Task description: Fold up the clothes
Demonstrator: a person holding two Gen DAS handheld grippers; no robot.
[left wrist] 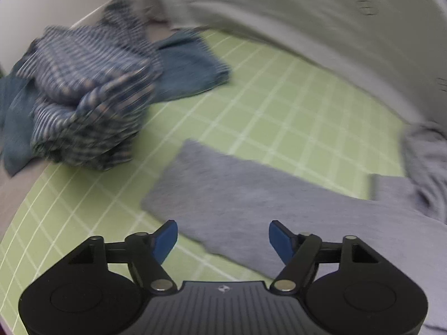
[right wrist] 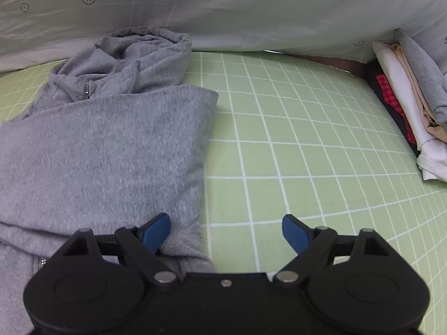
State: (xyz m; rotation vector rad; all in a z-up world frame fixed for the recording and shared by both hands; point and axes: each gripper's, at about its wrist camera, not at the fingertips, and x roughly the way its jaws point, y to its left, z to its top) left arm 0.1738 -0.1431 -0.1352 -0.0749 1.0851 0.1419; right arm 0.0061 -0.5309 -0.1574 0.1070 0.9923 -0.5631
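Soft, even, shadowless light. The left wrist view is motion-blurred, worst on the crumpled blue striped shirt at upper left. The right wrist view is sharp. Fisheye bends grid lines; corners go black.

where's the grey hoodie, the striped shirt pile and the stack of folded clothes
grey hoodie [right wrist: 111, 150]: right wrist view, on its folded body.
striped shirt pile [left wrist: 89, 95]: left wrist view, middle of the heap.
stack of folded clothes [right wrist: 410, 97]: right wrist view, its side.

Green grid-lined mat, pale printed sheet along its far edge
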